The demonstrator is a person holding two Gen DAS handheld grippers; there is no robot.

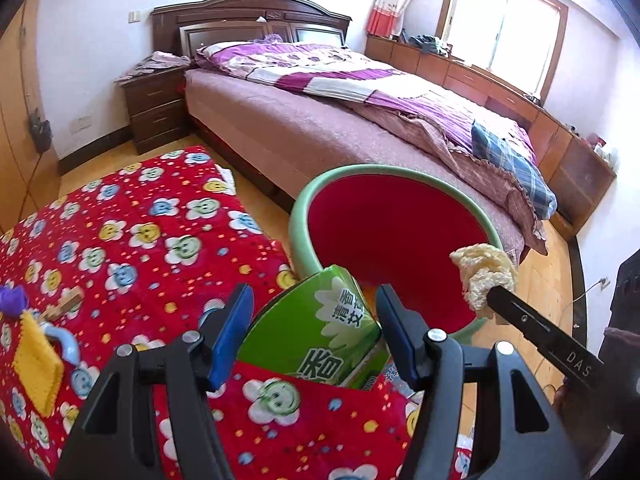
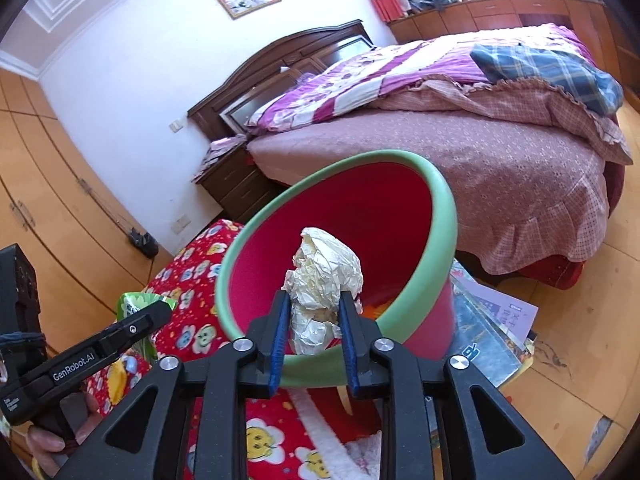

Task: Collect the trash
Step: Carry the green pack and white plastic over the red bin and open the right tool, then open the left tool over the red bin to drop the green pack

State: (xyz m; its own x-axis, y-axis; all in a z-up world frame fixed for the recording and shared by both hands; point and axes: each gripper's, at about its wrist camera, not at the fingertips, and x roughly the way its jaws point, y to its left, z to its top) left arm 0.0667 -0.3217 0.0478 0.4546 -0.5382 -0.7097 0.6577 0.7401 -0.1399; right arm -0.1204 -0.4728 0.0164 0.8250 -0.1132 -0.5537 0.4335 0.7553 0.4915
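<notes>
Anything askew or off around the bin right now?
Yes: the red bin with the green rim looks tipped, mouth leaning toward the cameras, propped between the red flowered blanket and a stack of magazines on the floor. Nothing spilled.

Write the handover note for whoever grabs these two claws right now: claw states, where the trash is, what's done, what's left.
Right claw: crumpled paper wad between its pads, held over the mouth of the red bin with the green rim; not yet dropped.
Left claw: green carton between its blue pads, at the bin's near rim above the red flowered blanket.
Done: both pieces picked up and brought to the bin.
Left: release the wad into the bin, then tip the carton in. Afterwards, check the small items on the blanket and the papers on the floor beside the bin; whether those count as trash is unclear.
</notes>
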